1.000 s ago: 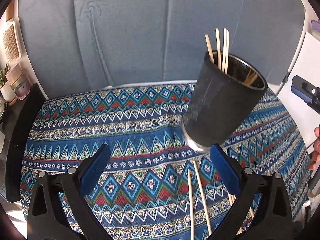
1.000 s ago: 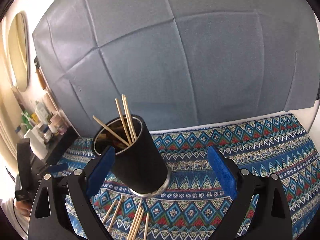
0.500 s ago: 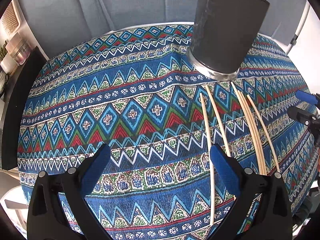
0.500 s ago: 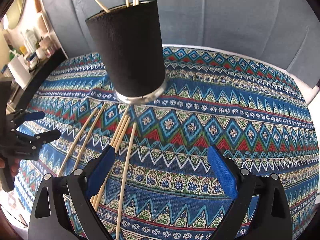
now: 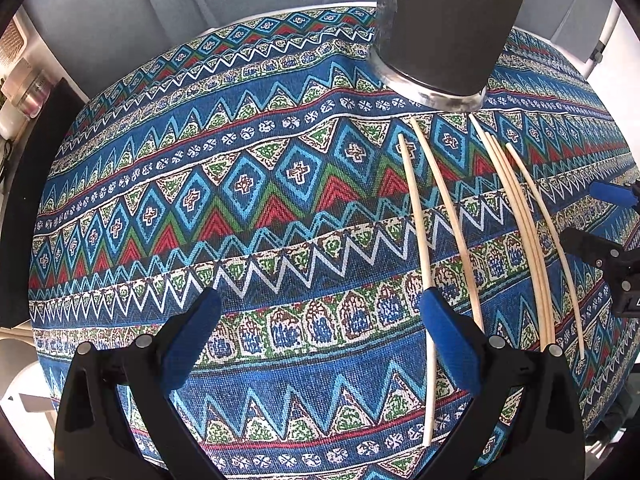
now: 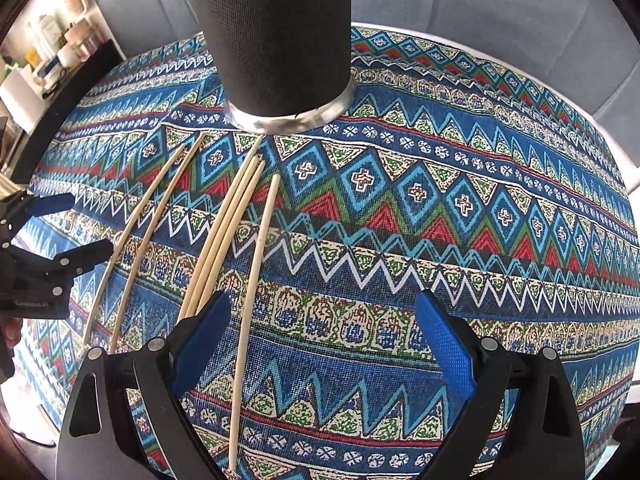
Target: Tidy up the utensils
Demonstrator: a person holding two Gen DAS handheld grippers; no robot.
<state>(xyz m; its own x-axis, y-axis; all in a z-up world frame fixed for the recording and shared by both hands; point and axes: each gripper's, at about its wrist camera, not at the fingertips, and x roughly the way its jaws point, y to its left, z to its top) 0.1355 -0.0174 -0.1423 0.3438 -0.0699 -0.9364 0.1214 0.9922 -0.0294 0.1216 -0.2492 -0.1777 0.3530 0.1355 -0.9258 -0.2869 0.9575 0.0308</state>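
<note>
Now chopsticks [image 6: 248, 276] loose on cloth [image 6: 440, 216]; both tools agape.

- Patterned blue tablecloth [image 5: 248, 184] is covering the table.
- Black cup [image 6: 276, 40] is standing upright on it.
- Wooden sticks [image 6: 224, 236] are lying loose just in front of the cup.

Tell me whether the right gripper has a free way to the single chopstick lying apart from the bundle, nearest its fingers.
Probably yes. The right gripper is open and empty, and the single chopstick lies flat on the patterned cloth, running between its fingers. The black holder stands farther back, clear of the approach.
</note>
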